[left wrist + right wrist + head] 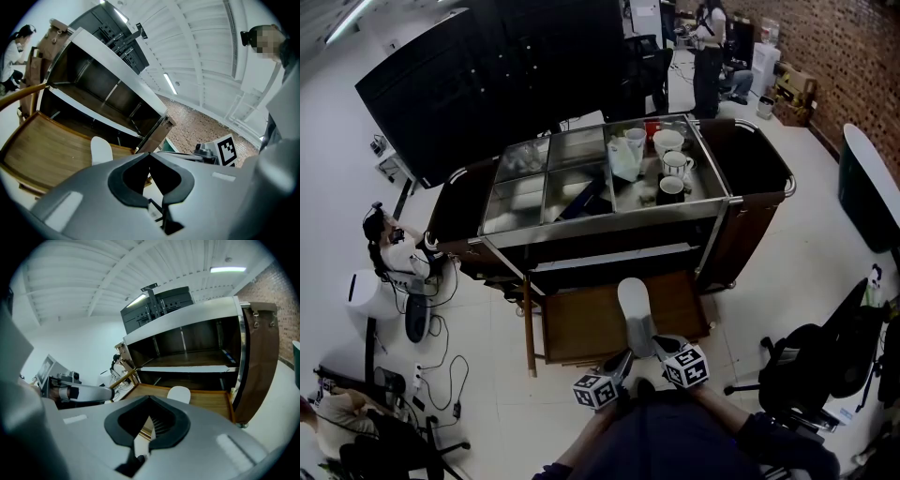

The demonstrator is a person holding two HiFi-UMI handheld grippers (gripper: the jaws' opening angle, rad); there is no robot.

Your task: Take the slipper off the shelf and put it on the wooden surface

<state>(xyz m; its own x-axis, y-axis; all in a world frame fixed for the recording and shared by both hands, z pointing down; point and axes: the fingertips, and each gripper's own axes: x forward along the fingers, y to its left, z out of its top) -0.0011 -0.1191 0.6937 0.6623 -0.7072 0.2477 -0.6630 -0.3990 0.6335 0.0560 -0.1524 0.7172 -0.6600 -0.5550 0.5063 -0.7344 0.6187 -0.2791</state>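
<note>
A white slipper (pixel 636 311) lies lengthwise on the pulled-out wooden surface (pixel 581 326) below the cart's shelves. Both grippers hover side by side at its near end, by the front edge of the wood. The left gripper (pixel 622 362) is shut with nothing between its tips. The right gripper (pixel 657 346) is shut too and empty. In the left gripper view the slipper (pixel 101 150) sits just left of the closed tips of the left gripper (pixel 149 154). In the right gripper view the slipper (pixel 179 393) rests on the wood (pixel 208 400), right of the right gripper (pixel 150 397).
The steel-topped cart (pixel 581 178) carries cups (pixel 675 165) and pans, with dark open shelves (pixel 187 359) under it. A black office chair (pixel 811 370) stands at the right. A seated person (pixel 394 248) and floor cables (pixel 441 328) are at the left.
</note>
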